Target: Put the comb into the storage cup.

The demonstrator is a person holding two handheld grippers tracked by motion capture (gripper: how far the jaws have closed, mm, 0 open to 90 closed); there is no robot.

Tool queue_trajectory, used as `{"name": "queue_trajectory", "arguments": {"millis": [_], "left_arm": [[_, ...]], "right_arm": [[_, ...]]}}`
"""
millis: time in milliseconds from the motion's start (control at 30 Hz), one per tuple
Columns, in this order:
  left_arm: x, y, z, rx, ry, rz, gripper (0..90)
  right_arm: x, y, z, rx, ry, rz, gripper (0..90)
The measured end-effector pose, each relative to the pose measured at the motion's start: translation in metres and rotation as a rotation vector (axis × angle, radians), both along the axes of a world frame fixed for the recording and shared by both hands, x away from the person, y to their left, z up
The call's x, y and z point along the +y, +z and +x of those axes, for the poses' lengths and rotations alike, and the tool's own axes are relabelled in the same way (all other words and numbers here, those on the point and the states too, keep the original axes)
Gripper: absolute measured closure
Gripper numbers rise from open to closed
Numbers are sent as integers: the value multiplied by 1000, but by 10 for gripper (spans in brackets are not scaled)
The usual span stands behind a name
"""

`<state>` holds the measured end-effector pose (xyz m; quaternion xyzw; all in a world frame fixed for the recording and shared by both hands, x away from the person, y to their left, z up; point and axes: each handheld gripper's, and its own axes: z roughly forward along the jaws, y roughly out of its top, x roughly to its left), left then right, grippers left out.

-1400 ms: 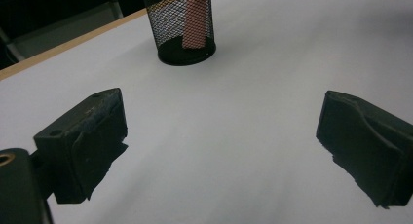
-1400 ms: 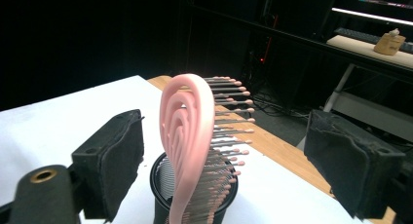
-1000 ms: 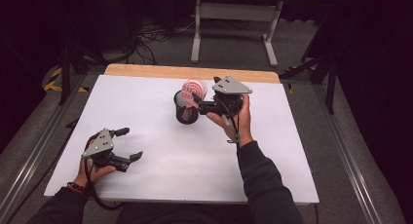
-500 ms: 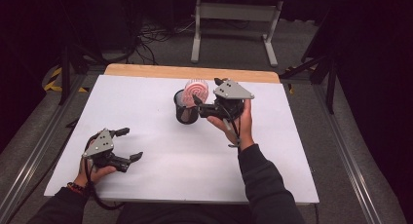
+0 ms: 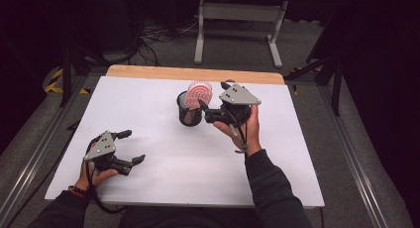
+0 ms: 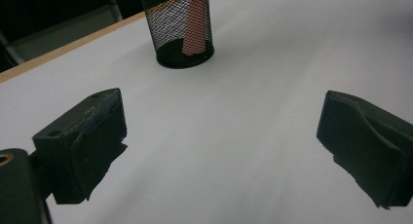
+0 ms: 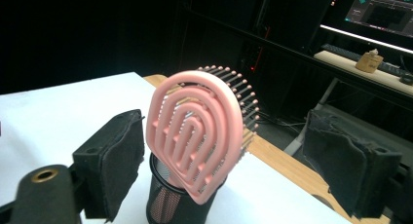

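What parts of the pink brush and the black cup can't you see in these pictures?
- Pink hairbrush: its handle goes down inside the black mesh cup, so the mesh blurs it in the right gripper view.
- Cup's base: cut off by the bottom edge there.
- Cup's rim and the brush head: cut off by the top edge in the left gripper view.

This looks like a lab or test room — dark, with a grey floor. A table point(image 5: 163, 72) wears a white cover. Cables point(image 5: 158, 32) lie on the floor behind it, and a lit computer screen point(image 7: 384, 9) glows over a keyboard point(image 7: 341, 49).
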<state>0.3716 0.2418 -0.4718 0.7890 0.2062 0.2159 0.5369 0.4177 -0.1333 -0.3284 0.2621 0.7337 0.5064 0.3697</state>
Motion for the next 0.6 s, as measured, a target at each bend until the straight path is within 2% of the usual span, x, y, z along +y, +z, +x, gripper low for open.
{"name": "queue_trajectory", "arguments": {"millis": [400,600], "left_arm": [[0,0,1,4,0,5,50],[-1,0,1,4,0,7,50]], "right_arm": [[-9,-4,-7,-10,-18,-28,159],[-14,-5,-9,-8,-19,-26,158]]}}
